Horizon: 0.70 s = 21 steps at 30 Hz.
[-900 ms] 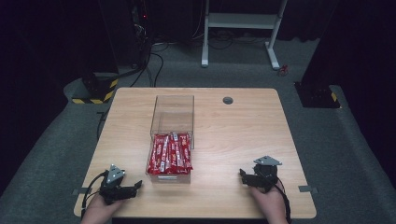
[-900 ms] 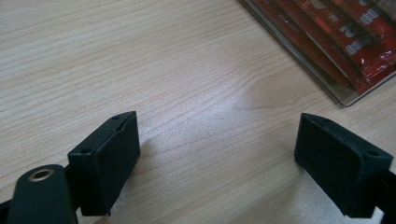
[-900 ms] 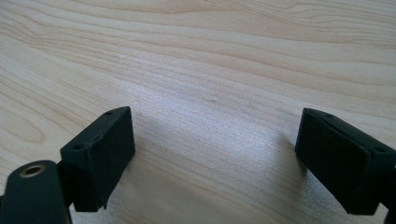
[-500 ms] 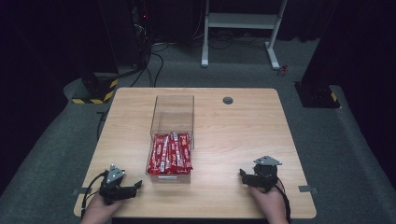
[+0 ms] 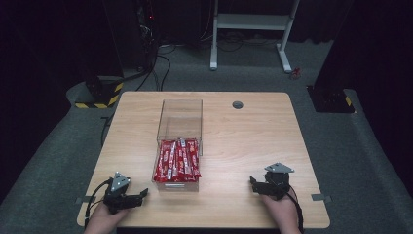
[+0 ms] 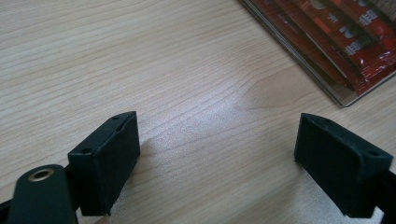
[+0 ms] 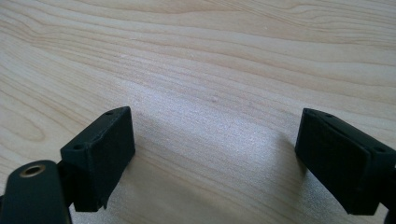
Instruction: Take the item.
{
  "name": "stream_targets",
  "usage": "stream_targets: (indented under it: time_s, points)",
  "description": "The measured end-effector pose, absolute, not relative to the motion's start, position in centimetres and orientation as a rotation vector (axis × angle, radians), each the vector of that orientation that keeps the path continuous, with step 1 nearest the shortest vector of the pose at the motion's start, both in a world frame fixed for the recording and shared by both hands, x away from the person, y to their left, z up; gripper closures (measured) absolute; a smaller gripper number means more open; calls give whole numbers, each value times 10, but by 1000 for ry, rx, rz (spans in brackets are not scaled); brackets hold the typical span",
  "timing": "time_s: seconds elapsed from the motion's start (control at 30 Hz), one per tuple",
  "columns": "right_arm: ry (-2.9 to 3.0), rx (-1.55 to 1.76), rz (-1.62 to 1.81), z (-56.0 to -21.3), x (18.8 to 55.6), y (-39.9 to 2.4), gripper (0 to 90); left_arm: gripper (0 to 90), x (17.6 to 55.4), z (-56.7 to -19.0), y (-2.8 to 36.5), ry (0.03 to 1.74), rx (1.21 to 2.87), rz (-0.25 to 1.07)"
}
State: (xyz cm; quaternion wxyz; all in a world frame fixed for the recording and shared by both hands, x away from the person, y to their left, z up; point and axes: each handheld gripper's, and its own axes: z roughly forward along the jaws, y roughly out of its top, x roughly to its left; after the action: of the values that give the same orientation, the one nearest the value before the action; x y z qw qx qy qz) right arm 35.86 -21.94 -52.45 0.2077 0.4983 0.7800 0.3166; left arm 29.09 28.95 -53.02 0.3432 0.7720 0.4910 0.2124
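Nothing has shifted between the earlier high views and this one: both of your grippers sit where they were, at the near edge of the wooden table point(image 5: 234, 146), and the sachets lie just as they did. So the work has not begun, and you start from rest.

Your left gripper point(image 5: 127, 196) rests on the table near its front left corner, jaws spread wide and empty. In the left gripper view bare wood shows between the two black pads point(image 6: 109, 161), and the corner of the clear box with its red sachets point(image 6: 348, 44) sits up and to the right, well clear of the jaws. Your right gripper point(image 5: 267, 186) rests near the front right, also wide open and holding nothing; in the right gripper view wood grain shows between its pads point(image 7: 100, 156).

The red sachets point(image 5: 177, 159) lie side by side in the near half of the clear box point(image 5: 180, 113), which stands at the middle of the table, between your two hands and a little nearer the left one. The far half of the box looks empty.

Your left gripper seems the closer one for a first reach, though the box wall stands between it and the sachets, so you would likely need to come in from above
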Motion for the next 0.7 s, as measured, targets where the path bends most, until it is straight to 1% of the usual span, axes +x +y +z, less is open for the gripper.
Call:
stream_targets:
  time_s: [0.47, 0.7]
  points:
    - [2164, 1390, 907, -522, 358, -221, 142, 145, 291, -530, 290, 1276, 2005, 550]
    - [2178, 1355, 933, -520, 356, -214, 165, 145, 291, -530, 290, 1276, 2005, 550]
